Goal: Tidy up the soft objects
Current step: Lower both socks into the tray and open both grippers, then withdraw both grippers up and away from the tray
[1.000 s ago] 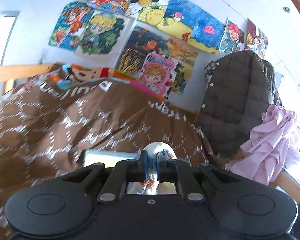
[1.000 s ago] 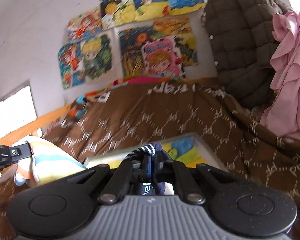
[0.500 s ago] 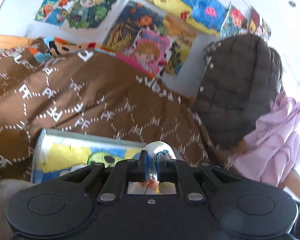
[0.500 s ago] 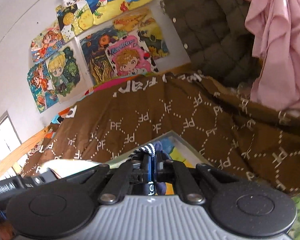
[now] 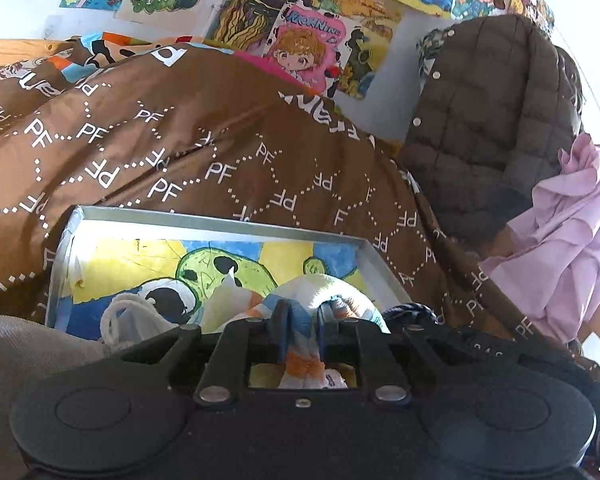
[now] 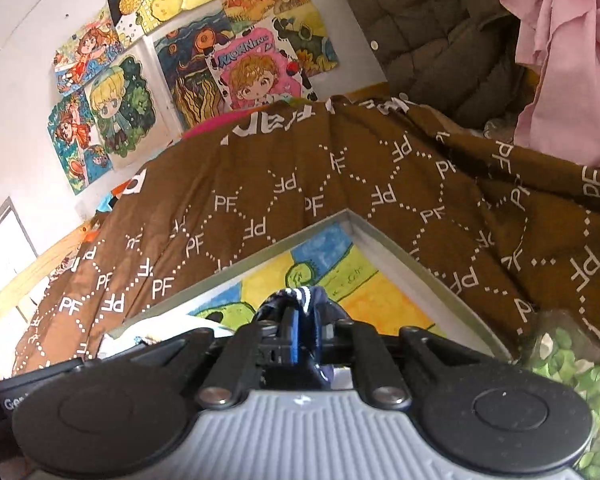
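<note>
A shallow grey-rimmed box [image 5: 220,222] with a painted bottom lies on the brown blanket. My left gripper [image 5: 303,320] hangs low over its near right part. A white, orange and blue striped sock [image 5: 320,288] bulges between its blue pads, which still touch it as the jaws are opening. My right gripper [image 6: 306,330] is over the same box [image 6: 400,256], near its far right corner. Its jaws are opening too, with a navy sock with white stripes [image 6: 312,294] still pinched between them. A white knitted piece [image 5: 128,316] lies in the box on the left.
The brown PF-patterned blanket [image 5: 180,140] surrounds the box. A dark quilted jacket [image 5: 492,120] and a pink garment [image 5: 572,240] hang at the right. Drawings cover the wall behind. Green leaf-print cloth [image 6: 572,360] lies at the near right, beige cloth [image 5: 20,352] at the near left.
Both grippers have come down and forward over the box, which now fills more of each view. Each pair of pads has parted slightly around its sock.
</note>
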`<control>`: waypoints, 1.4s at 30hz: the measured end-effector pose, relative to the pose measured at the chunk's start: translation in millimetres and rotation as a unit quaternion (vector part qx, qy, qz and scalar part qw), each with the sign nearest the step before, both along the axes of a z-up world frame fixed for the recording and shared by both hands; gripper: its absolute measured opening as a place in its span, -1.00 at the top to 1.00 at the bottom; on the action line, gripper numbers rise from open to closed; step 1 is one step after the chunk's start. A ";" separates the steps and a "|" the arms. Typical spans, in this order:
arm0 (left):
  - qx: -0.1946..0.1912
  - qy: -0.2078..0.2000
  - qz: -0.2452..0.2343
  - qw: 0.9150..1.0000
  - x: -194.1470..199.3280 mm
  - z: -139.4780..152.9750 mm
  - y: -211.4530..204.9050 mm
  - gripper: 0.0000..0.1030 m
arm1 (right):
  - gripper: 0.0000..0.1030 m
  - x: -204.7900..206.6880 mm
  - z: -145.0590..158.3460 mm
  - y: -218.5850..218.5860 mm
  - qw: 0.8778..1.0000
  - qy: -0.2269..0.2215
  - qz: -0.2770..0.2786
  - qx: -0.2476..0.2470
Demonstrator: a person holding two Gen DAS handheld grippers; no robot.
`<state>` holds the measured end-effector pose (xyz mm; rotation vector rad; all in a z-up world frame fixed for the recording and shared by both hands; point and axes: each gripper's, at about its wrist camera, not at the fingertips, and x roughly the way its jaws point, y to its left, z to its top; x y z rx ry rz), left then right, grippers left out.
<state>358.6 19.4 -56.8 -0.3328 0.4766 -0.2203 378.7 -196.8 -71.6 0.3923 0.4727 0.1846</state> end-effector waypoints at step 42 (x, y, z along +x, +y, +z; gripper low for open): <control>0.052 -0.057 0.095 0.993 -147.3 94.7 -5.3 -0.98 | -0.99 -141.8 110.1 -32.7 0.995 -0.090 -0.022 -0.040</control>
